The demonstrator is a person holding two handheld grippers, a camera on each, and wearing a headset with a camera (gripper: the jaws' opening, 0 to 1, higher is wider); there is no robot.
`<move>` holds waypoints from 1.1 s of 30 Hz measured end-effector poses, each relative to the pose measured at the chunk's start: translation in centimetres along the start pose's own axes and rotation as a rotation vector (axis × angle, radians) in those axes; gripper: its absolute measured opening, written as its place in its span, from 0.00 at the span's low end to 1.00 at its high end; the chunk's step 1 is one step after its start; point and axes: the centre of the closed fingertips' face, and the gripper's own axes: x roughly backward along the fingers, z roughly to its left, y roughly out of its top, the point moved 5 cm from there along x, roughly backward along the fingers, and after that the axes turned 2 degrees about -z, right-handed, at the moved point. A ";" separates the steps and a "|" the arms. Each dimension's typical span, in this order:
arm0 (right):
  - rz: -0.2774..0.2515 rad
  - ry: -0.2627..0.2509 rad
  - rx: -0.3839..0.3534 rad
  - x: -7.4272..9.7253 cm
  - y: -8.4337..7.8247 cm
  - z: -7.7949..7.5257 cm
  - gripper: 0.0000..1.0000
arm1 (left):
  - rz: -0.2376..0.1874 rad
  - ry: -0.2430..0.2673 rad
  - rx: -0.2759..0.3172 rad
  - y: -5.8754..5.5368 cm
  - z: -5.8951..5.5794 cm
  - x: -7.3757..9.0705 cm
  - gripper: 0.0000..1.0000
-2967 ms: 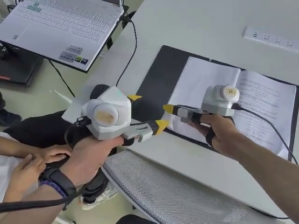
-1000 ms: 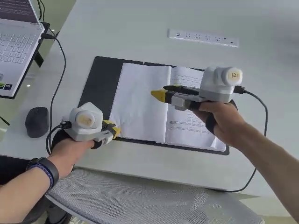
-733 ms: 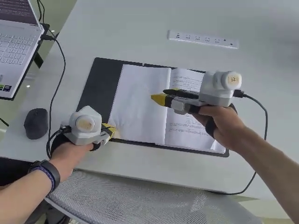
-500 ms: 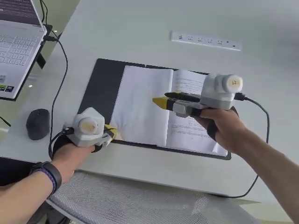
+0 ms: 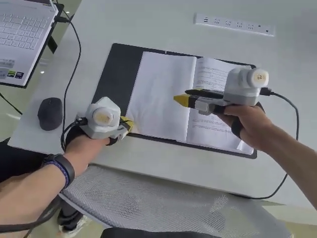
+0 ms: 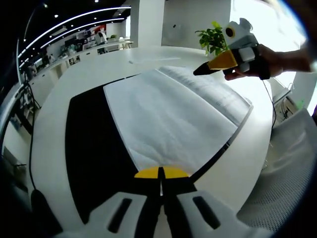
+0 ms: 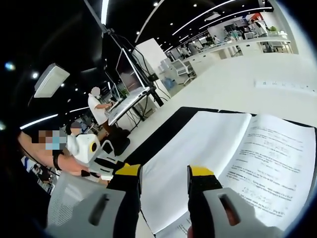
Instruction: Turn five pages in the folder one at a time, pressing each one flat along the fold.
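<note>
The folder point(image 5: 119, 69) lies open on the white table, black cover to the left, a blank white page point(image 5: 161, 94) in the middle and a printed page point(image 5: 218, 111) on the right. My left gripper point(image 5: 126, 126) is shut, its yellow tips point(image 6: 161, 172) resting at the blank page's point(image 6: 168, 114) near left corner. Whether it pinches the paper I cannot tell. My right gripper point(image 5: 183, 97) hovers open above the fold, nothing between its fingers point(image 7: 130, 170), over the blank page point(image 7: 198, 144). It also appears far off as the other gripper point(image 6: 223, 59) in the left gripper view.
A laptop point(image 5: 22, 25) sits at the far left with a cable point(image 5: 74, 54) running past the folder. A dark mouse point(image 5: 50, 113) lies left of my left hand. A power strip point(image 5: 234, 24) is at the table's back. A mesh chair point(image 5: 163, 203) stands below the table's near edge.
The left gripper has come up from beside the chair onto the folder's near left corner. The right gripper has moved from the near edge to above the fold. The head camera shifted.
</note>
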 end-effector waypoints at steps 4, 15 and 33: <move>0.015 -0.001 -0.019 -0.4 -1.0 -1.3 0.31 | 0.002 0.001 0.009 0.0 0.0 0.0 0.00; 0.000 -0.032 -0.098 -1.7 -1.7 -4.7 0.15 | 0.004 0.001 0.031 0.1 0.0 0.3 0.00; -0.075 -0.033 -0.154 -2.7 0.0 -7.9 0.00 | 0.010 0.013 0.038 0.4 -0.2 0.4 0.00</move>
